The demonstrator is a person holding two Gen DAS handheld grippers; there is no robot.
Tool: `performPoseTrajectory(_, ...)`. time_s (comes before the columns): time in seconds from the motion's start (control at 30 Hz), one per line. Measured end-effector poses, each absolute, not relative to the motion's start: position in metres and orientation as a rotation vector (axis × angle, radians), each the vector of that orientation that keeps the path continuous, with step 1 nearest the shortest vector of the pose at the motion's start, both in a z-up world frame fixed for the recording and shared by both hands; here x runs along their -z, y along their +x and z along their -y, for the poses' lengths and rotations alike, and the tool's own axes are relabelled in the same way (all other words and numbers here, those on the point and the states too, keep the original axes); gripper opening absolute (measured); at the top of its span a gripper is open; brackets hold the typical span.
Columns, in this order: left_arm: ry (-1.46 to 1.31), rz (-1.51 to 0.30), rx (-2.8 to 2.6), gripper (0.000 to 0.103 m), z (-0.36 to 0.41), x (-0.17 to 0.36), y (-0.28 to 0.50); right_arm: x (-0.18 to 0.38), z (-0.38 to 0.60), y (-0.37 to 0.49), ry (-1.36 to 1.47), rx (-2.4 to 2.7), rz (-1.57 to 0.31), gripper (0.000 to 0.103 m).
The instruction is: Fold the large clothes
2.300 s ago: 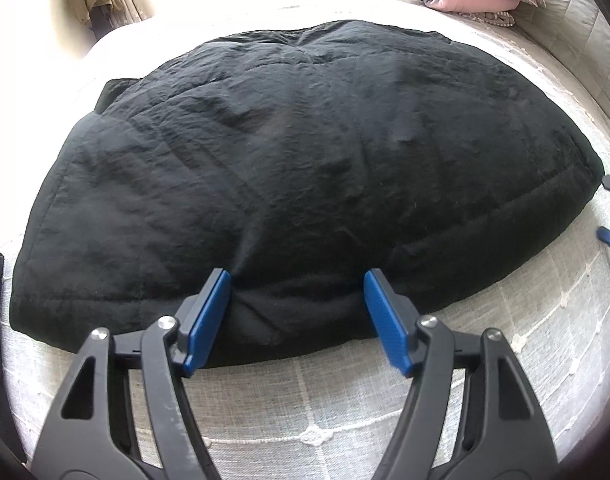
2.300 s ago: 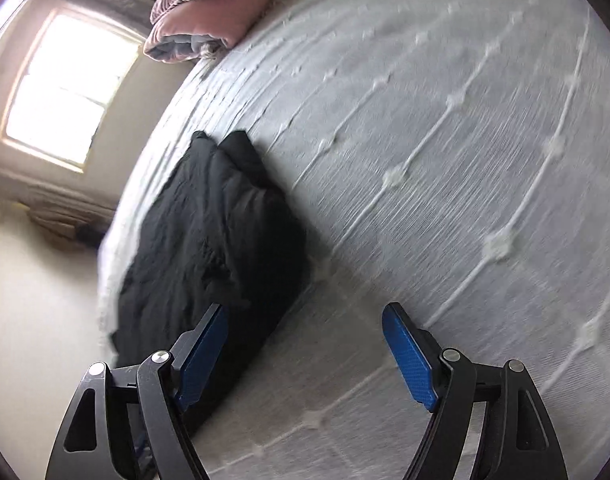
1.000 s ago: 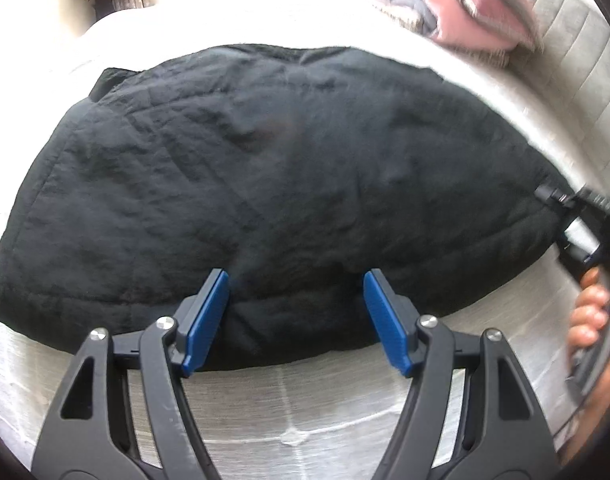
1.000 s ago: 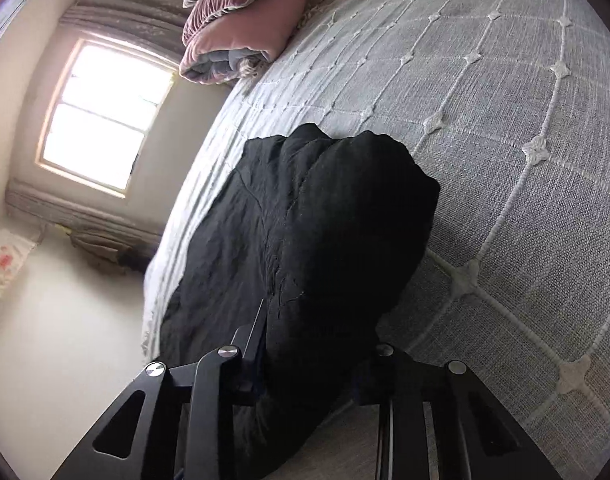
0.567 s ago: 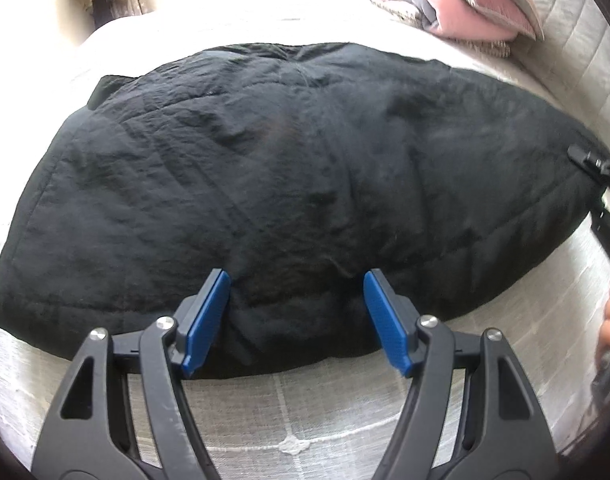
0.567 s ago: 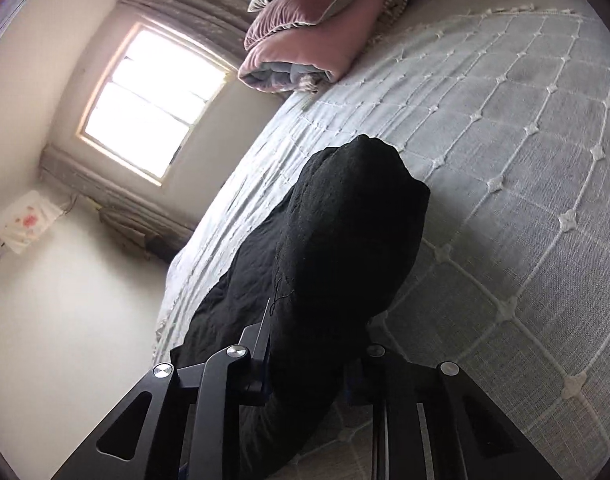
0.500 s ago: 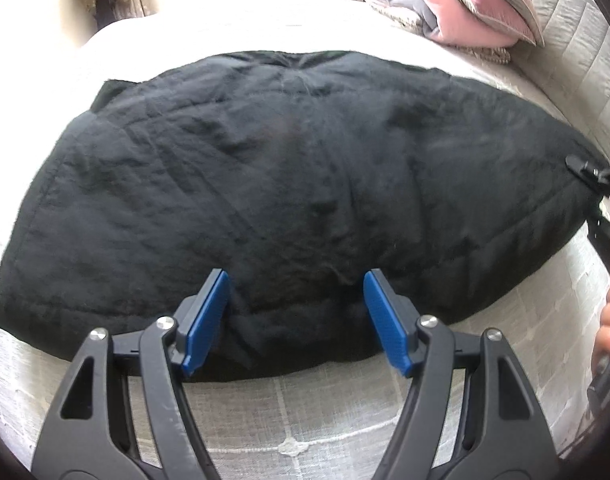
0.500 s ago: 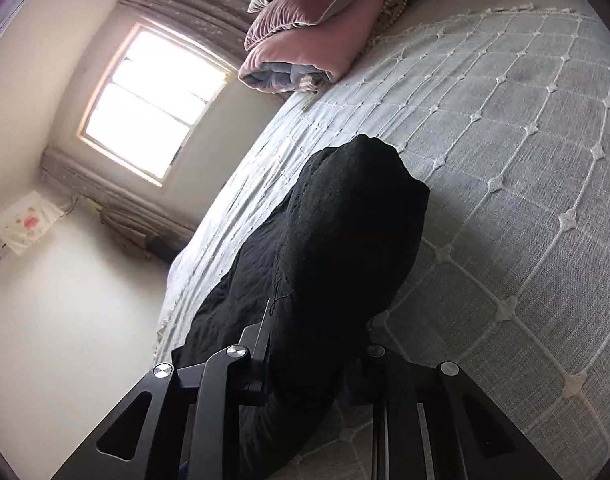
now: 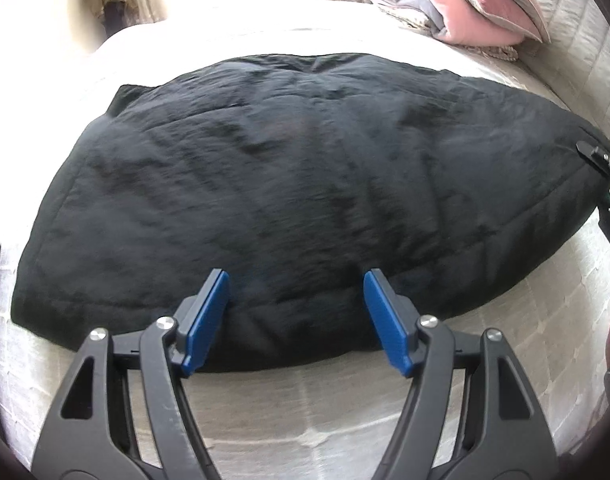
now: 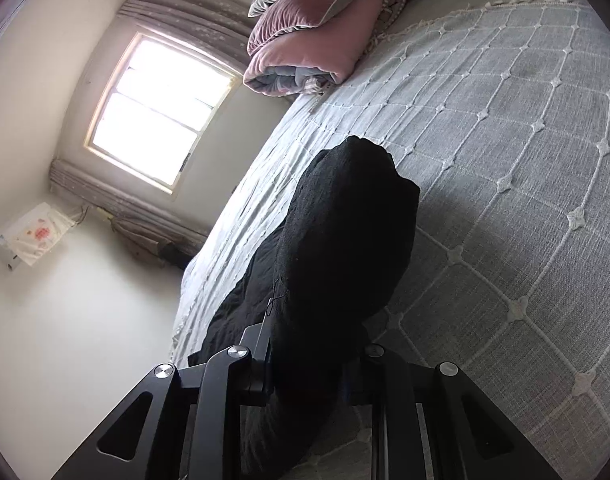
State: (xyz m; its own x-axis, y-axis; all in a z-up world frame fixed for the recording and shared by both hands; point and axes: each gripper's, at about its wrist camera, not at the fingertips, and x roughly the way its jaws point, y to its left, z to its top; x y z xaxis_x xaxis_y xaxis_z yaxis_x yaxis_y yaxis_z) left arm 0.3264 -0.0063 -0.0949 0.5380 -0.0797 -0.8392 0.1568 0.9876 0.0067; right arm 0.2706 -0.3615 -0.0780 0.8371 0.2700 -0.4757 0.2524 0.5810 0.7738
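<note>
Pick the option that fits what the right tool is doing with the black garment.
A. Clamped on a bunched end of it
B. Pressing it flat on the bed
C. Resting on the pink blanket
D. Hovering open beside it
A: the right tool has its jaws closed on a bunched end of the black garment, which stands up off the bed.

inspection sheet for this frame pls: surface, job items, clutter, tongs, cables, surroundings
Surface: bedspread, pale quilted with tufted grid, covers the bed.
Job's things: black padded garment spread flat across the bed; its right end is lifted and bunched.
Clutter: pink and grey folded bedding stacked at the head of the bed; a dark strip at the left edge of the left view, cannot tell what.
Tongs: left tongs open, pads either side of the garment's near edge, not pressing. Right tongs have just been closing, clamped on the garment's end.
Cables: nothing seen.
Surroundings: window with curtains, bright; white walls.
</note>
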Motion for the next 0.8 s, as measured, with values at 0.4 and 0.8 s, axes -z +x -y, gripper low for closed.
performPoseTrajectory(0.4, -0.148, -0.945, -0.030, 0.071, -0.142, 0.091, 0.319, 0.083, 0.361, 0.269, 0.979, 0.010, -0.612, 0.022)
performPoseTrajectory(0.8, -0.172, -0.980, 0.007, 0.071, -0.143, 0.103, 0.321, 0.093, 0.357, 0.267, 0.899, 0.115, -0.660, 0.021)
